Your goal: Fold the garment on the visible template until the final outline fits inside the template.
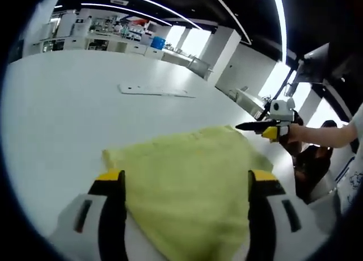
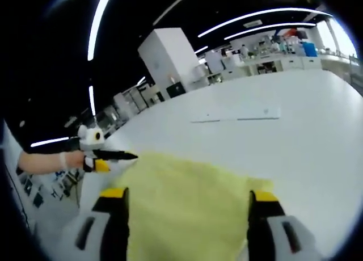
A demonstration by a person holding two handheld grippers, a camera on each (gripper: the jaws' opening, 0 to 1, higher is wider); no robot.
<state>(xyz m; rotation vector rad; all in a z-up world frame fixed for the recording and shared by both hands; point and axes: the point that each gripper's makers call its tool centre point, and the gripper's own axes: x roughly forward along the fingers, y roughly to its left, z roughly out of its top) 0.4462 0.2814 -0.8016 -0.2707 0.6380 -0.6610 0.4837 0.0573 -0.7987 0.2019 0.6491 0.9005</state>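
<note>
A yellow-green garment (image 1: 187,159) lies rumpled on the white table (image 1: 62,119). In the left gripper view my left gripper (image 1: 186,176) stands open, its yellow-tipped jaws wide apart with the cloth spread between them. My right gripper (image 1: 247,126) reaches in from the right, its black jaws at the garment's far corner. In the right gripper view my right gripper (image 2: 190,194) is open too, straddling the garment (image 2: 187,187), and the left gripper (image 2: 129,156) comes in from the left at the cloth's edge. A pale flat template strip (image 1: 153,91) lies farther off on the table (image 2: 317,130).
The template strip (image 2: 238,113) lies well beyond the cloth. A person's hand (image 1: 317,135) holds the right gripper; a gloved hand (image 2: 48,160) holds the left one. White benches and shelves (image 1: 113,40) and a white pillar (image 2: 167,59) stand past the table's far edge.
</note>
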